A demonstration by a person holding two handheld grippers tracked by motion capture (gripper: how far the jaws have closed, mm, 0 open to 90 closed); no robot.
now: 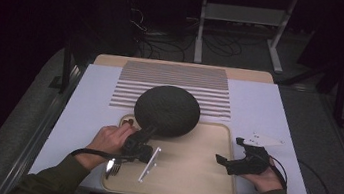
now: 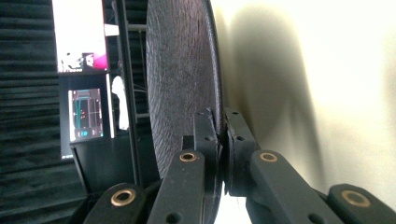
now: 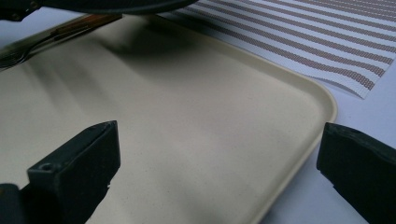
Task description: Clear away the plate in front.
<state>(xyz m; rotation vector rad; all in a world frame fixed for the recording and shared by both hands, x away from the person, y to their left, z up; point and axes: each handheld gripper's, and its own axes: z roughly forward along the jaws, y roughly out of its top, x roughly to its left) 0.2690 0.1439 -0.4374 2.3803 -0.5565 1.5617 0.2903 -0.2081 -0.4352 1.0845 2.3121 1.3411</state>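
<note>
A dark round plate (image 1: pixel 167 109) hangs tilted over the far left part of a beige tray (image 1: pixel 189 180). My left gripper (image 1: pixel 147 133) is shut on the plate's near rim. In the left gripper view the plate (image 2: pixel 182 70) stands edge-on, its rim pinched between the jaws of the left gripper (image 2: pixel 222 123), with the tray (image 2: pixel 327 93) behind it. At the tray's right edge my right gripper (image 1: pixel 229 150) is open and holds nothing. The right gripper view has that gripper (image 3: pixel 219 144) with jaws wide apart over the tray's corner (image 3: pixel 187 116), and the plate's underside (image 3: pixel 116 4) at the top.
A striped placemat (image 1: pixel 178 75) lies beyond the tray on the white table cover (image 1: pixel 87 111); its near part (image 3: pixel 303 42) is close to the tray's corner. A fork (image 1: pixel 113 167) rests at the tray's left front, under my left hand. The table's edges drop to dark floor.
</note>
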